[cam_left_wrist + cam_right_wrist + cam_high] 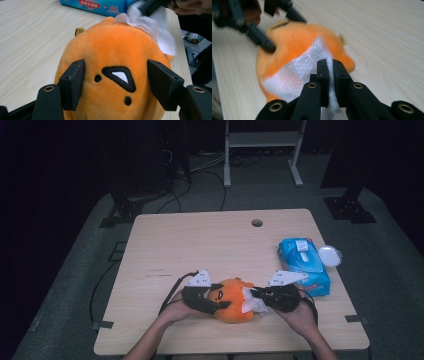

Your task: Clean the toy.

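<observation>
An orange plush toy (233,306) with a black embroidered face lies near the table's front edge. My left gripper (221,304) comes in from the left, and in the left gripper view its two black jaws press into the sides of the plush toy (112,47) around the face. My right gripper (330,72) is shut on a white wet wipe (302,67) and holds it against the plush toy (292,42). In the high view the right gripper (256,294) sits at the toy's right side, with the wipe (251,305) bunched there.
A blue pack of wet wipes (304,265) lies right of the toy, near the table's right edge, with a round white lid (330,255) beside it. The wooden table (200,240) has a cable hole (257,223) at the back. Dark floor and stands surround it.
</observation>
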